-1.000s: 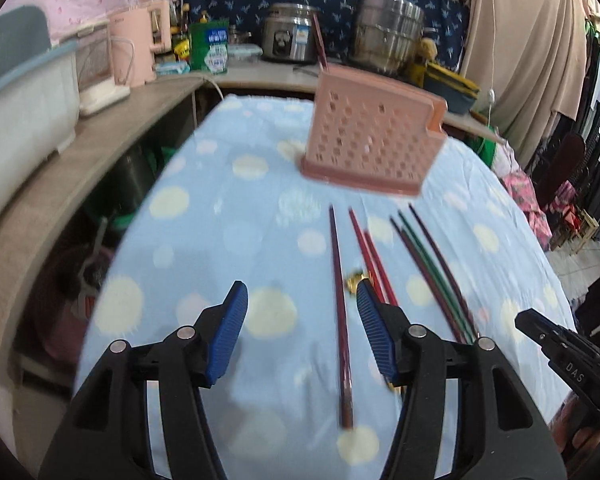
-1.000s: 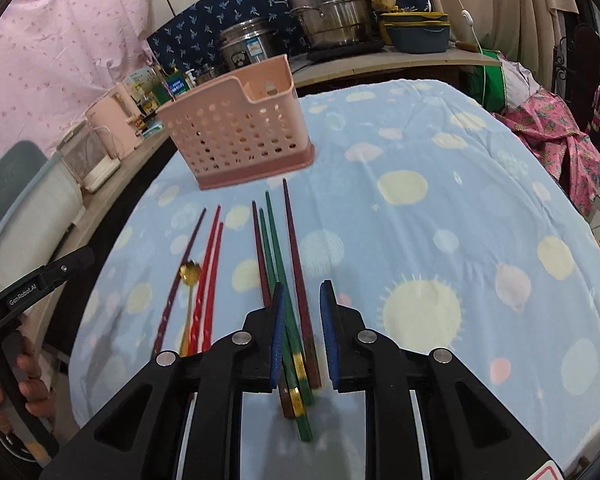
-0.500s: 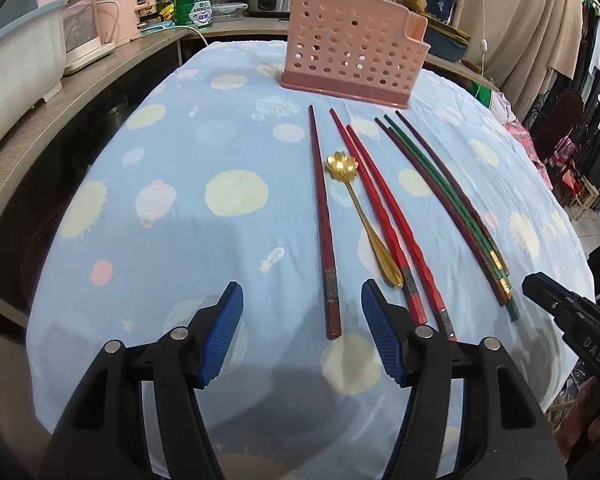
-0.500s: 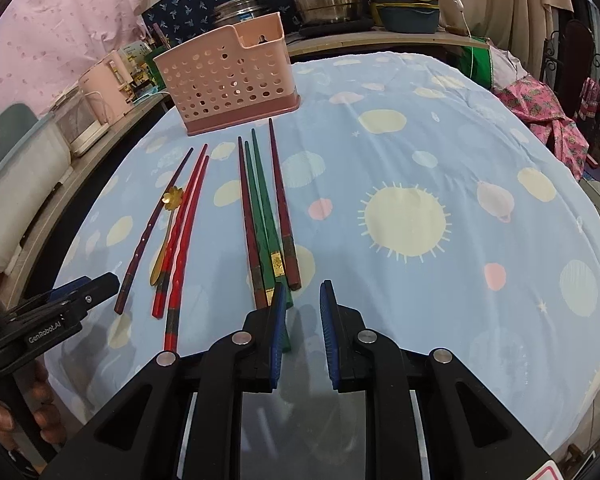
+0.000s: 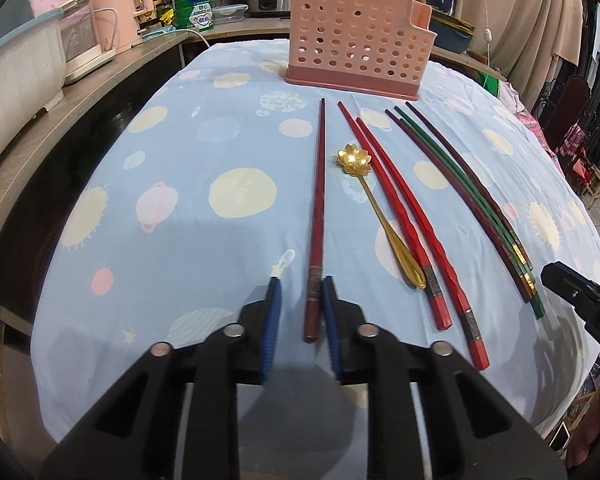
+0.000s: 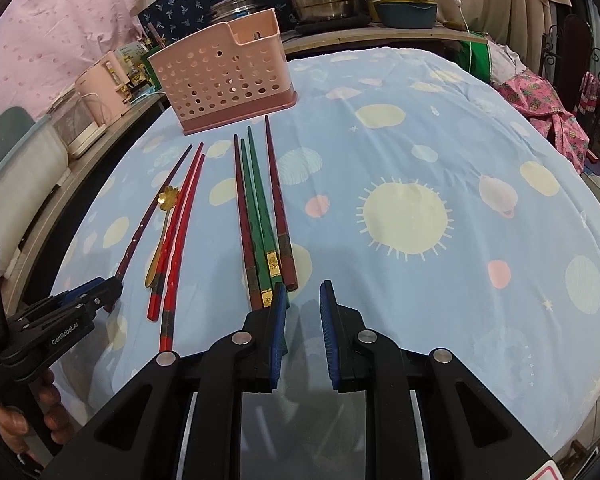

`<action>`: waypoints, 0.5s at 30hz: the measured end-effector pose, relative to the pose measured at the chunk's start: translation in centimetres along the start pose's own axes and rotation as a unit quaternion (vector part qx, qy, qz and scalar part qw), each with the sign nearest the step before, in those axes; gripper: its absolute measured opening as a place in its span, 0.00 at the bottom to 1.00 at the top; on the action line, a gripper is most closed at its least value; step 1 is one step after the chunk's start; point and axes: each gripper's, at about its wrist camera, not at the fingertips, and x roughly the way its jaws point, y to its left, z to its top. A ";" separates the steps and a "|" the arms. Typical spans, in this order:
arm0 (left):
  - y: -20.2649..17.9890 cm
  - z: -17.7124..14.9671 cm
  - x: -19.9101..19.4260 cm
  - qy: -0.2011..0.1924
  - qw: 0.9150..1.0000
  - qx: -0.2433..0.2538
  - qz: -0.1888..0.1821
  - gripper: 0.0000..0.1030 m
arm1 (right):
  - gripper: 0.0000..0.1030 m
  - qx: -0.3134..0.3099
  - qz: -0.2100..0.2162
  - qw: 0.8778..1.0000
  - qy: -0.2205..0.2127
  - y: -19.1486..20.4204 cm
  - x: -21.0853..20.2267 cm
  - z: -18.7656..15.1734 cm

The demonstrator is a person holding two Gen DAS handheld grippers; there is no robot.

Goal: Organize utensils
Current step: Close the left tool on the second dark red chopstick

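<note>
Pink perforated utensil basket [image 5: 360,36] stands upright at the far end of the worktop [image 5: 188,208], which carries a light blue cloth with pale yellow dots. All utensils lie flat on the cloth on the near side of the basket, tips toward it.

Nearest the basket's left corner: a single dark red chopstick [image 5: 317,216]. To its right, a gold flower-bowl spoon [image 5: 374,204], then a pair of bright red chopsticks [image 5: 404,216], the spoon handle just beside them. Further right, below the basket's right corner, a tight bundle of two green and two dark maroon chopsticks [image 6: 260,216], touching along their lengths.

Left gripper [image 5: 300,312]: fingers partly open, set either side of the single dark red chopstick's butt end; right finger looks against it, left finger apart. No firm hold.

Right gripper [image 6: 302,312]: fingers narrowly open, nothing between them; left finger [image 6: 278,320] sits at the butt ends of the green-maroon bundle.
</note>
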 end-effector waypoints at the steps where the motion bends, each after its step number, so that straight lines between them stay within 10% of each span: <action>1: 0.1 0.0 0.0 0.001 1.000 0.000 0.001 0.11 | 0.18 0.000 0.000 1.000 -0.001 0.0 0.1 0.1; 15: 0.4 0.0 0.3 -0.001 1.000 -0.006 -0.002 0.09 | 0.18 -0.010 -0.002 1.000 -0.001 0.7 2.6 1.9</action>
